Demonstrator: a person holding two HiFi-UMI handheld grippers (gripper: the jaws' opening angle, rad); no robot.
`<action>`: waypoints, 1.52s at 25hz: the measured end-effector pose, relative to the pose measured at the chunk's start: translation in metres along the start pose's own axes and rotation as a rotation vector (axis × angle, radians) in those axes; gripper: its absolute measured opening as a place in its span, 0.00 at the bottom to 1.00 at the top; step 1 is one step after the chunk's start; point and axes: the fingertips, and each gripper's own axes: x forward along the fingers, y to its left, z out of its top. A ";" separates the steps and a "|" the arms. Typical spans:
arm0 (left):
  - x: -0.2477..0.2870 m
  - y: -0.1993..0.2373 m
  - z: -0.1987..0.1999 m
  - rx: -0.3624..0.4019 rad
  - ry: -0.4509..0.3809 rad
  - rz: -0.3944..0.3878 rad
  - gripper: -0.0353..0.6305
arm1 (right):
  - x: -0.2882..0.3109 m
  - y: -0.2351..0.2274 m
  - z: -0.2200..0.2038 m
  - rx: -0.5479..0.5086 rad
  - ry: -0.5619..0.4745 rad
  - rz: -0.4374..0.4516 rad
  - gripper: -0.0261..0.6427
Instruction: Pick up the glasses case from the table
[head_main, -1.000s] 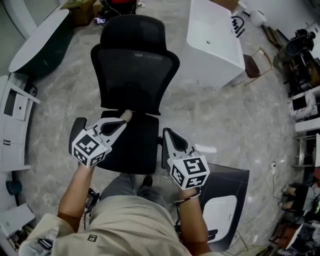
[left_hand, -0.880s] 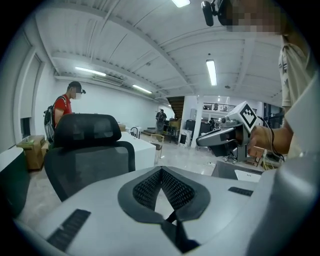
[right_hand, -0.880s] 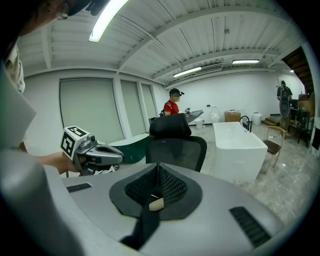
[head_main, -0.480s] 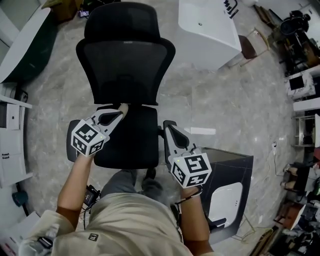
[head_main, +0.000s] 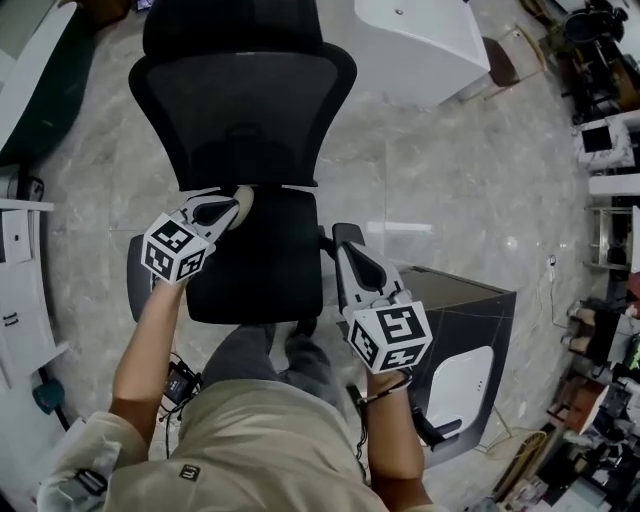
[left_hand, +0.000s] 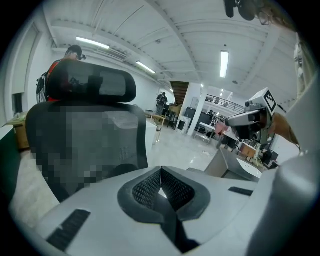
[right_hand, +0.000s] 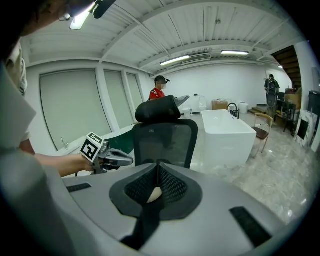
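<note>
**Item: glasses case.** Not in any view. No counter carrying it shows either, so its direction from the tools, its long axis and the nearer hand cannot be told. My judgement is that it has to be found before any reach begins.

**Item: left tool** (head_main: 238, 203). Held at centre left of the head view, over the chair seat, tip towards the top of the frame. The jaws are closed tip to tip on nothing. The shell is smooth pale grey and the inner pads are dark and ribbed.

**Item: right tool** (head_main: 347, 240). Held just right of centre, at the seat's right edge. The jaws meet at the tips and grip nothing. A small pale rounded bit shows in the hollow behind them, and I cannot tell what it is.

**Item: office chair** (head_main: 245, 110). At upper centre, black, with a mesh back, a padded headrest and a flat seat. It stands directly below both tools.

**Item: white block** (head_main: 420, 40). At upper right, glossy and hard-edged, with nothing resembling a case on the part in frame.

**Item: dark cabinet** (head_main: 465, 310). At lower right, matt grey and boxy.

**Item: floor** (head_main: 440, 190). Polished, pale marbled stone.
</note>
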 end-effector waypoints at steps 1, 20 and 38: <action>0.005 0.004 -0.005 -0.005 0.007 -0.001 0.08 | 0.003 -0.002 -0.003 0.005 0.005 -0.003 0.08; 0.091 0.084 -0.142 -0.157 0.237 0.026 0.08 | 0.048 -0.019 -0.044 0.076 0.108 -0.002 0.08; 0.169 0.139 -0.284 -0.247 0.479 0.104 0.50 | 0.072 -0.034 -0.106 0.144 0.195 0.015 0.08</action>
